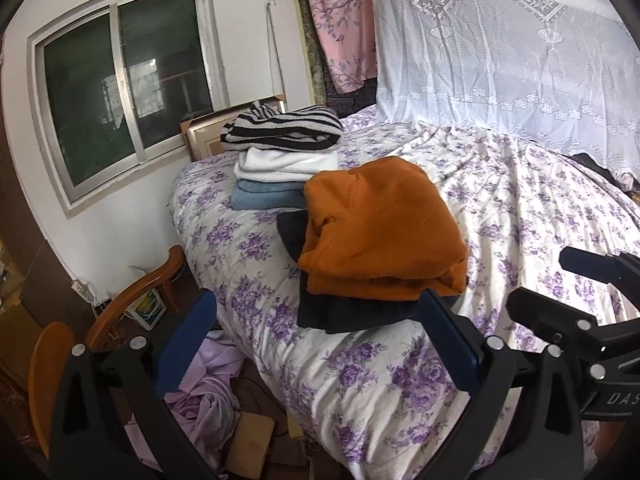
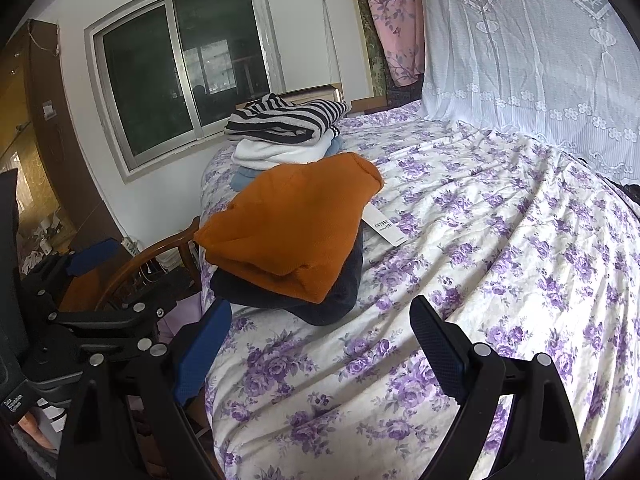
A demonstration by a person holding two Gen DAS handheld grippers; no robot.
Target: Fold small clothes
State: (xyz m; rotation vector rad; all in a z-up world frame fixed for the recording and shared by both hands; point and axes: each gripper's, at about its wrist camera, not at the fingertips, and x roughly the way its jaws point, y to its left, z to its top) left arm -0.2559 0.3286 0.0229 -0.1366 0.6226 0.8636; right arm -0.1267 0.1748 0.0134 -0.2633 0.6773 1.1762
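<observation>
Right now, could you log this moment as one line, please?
left gripper open | right gripper open | folded orange knit sweater atop dark garment

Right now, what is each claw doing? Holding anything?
Left claw: open, holding nothing.
Right claw: open, holding nothing.

Black left gripper, silver screws, blue-padded jaws, lettering perhaps "DAS".
</observation>
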